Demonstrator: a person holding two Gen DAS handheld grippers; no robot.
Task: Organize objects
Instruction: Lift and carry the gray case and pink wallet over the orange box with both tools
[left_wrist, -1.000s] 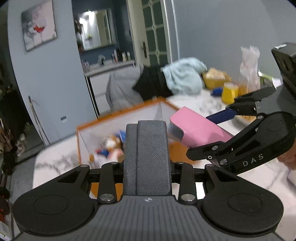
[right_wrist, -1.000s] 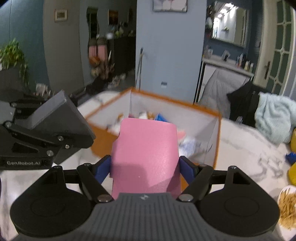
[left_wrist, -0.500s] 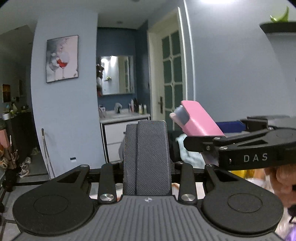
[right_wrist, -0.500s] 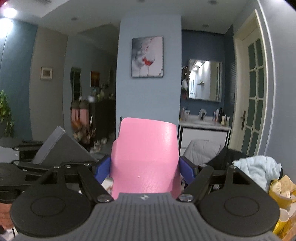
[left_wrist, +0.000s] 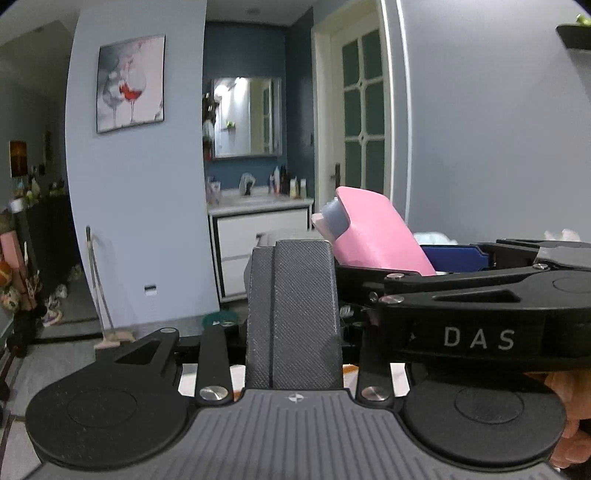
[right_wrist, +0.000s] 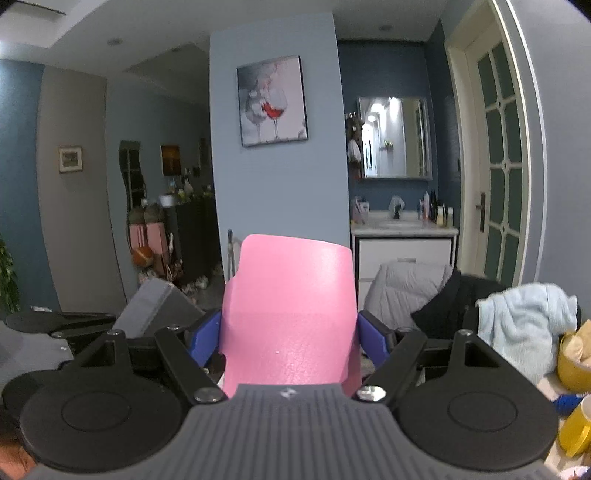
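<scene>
Blue-grey walls, a wine-glass picture (right_wrist: 272, 100) and a washroom mirror (right_wrist: 395, 137) fill both views; almost nothing of the bench (right_wrist: 550, 384) shows, only a pale sliver at the right edge of the right wrist view beside a yellow cup (right_wrist: 574, 428) and a light blue towel (right_wrist: 524, 325).

Right tool (right_wrist: 290, 332) pinching a pink case (right_wrist: 291, 314) between its blue fingers (right_wrist: 205, 338), held up in the air, level, front and centre. Seen from the left wrist view as the same pink case (left_wrist: 373, 236), with a grey part at its far end, just right of the left tool.

Left tool (left_wrist: 293, 314) pressed together, grey pads flat against each other, carrying nothing.

No container or drop-off place in sight now, so cannot tell how many objects are already sorted. Judged from this: pickup of the pink case done, placing not yet done. Left to do: carrying it over its destination, lowering, letting go; then probably the remaining clutter at the right edge.
</scene>
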